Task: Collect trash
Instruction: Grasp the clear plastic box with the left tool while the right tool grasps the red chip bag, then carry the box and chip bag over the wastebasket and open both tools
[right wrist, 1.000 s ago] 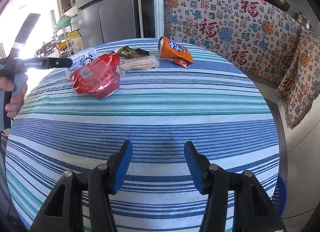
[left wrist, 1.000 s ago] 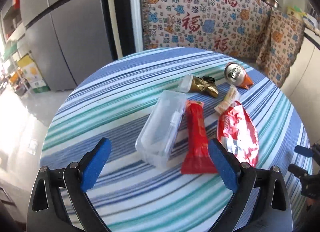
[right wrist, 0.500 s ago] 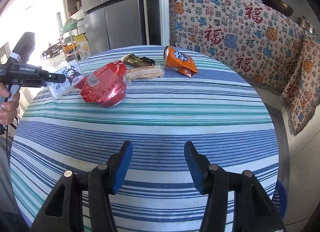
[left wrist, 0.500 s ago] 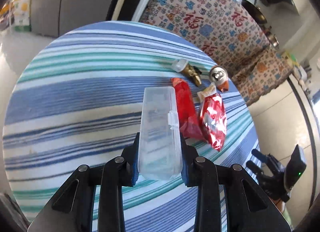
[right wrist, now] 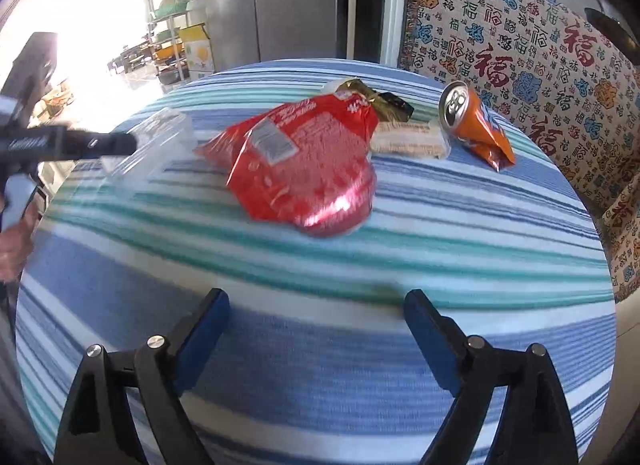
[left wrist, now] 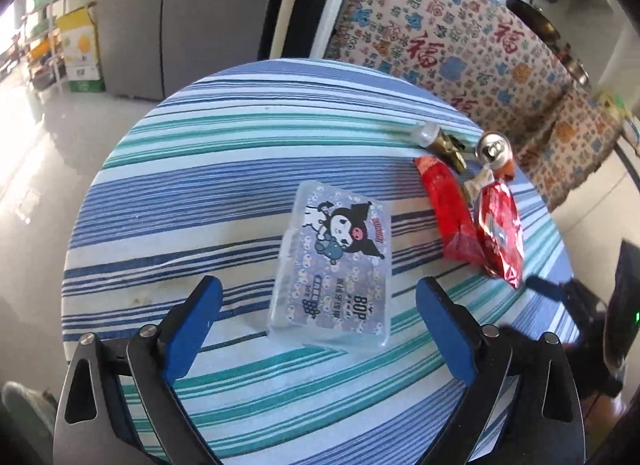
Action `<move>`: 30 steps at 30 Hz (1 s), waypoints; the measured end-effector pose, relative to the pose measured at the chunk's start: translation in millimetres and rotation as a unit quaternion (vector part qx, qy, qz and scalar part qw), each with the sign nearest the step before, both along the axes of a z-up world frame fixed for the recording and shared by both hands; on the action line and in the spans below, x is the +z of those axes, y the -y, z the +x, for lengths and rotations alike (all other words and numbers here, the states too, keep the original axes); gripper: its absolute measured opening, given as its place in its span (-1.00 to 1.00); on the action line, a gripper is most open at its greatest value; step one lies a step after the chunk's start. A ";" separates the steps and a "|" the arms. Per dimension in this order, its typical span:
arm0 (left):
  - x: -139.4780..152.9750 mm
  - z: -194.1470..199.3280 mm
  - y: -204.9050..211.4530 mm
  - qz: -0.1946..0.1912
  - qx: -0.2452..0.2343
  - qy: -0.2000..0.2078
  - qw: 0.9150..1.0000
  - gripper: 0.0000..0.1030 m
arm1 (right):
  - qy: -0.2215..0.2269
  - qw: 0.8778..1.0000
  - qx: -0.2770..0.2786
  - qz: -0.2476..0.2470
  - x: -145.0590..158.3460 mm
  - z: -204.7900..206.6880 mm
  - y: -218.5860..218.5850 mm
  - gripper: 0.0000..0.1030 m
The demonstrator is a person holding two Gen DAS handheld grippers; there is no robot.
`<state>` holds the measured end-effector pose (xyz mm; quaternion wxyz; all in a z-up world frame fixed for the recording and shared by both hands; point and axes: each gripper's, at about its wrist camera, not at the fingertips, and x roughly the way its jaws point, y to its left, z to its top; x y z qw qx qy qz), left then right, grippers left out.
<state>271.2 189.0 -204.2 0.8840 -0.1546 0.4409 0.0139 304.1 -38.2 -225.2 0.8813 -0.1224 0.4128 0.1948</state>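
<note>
The round table [left wrist: 168,201] in its blue-and-teal striped cloth carries the trash bunched toward its far side, probably tipped out there so each piece can be picked off in turn. Ahead of the right gripper [right wrist: 316,321], whose empty jaws are opening wide, the red foil snack bag [right wrist: 304,169] lies at about twelve o'clock and well apart. The left gripper [left wrist: 316,305] is opening too, nothing pressed between its pads; the clear plastic box [left wrist: 336,265] with a cartoon label, blurred, lies flat just past the tips at twelve o'clock.

One plastic box [left wrist: 334,261], one crushed can [right wrist: 470,121], perhaps four wrappers [right wrist: 304,169].
</note>
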 end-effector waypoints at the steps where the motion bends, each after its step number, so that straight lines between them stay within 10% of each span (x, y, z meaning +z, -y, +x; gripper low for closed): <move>1: -1.2 -0.4 1.9 0.003 -0.008 -0.003 1.000 0.91 | 0.011 1.000 -0.001 -0.006 2.2 7.8 -6.0 0.77; 4: -7.9 4.4 6.0 0.021 -0.013 -0.020 0.999 0.91 | 0.027 0.999 0.012 -0.013 3.9 24.1 -19.3 0.74; 5: -9.0 6.3 6.9 0.028 -0.011 -0.022 0.999 0.91 | 0.019 1.000 0.008 -0.008 3.0 28.5 -18.3 0.24; 13: -6.9 4.5 19.6 0.044 -0.035 -0.010 0.998 0.29 | -0.032 0.994 -0.046 0.090 12.2 5.1 57.8 0.24; 18: -6.8 -19.1 53.1 0.046 -0.078 -0.016 0.996 0.28 | -0.011 0.999 -0.048 0.015 1.8 -29.1 97.5 0.24; 30: -12.9 -38.7 113.2 0.130 -0.098 -0.011 0.987 0.79 | -0.007 0.997 -0.059 0.041 -0.5 -35.5 121.8 0.49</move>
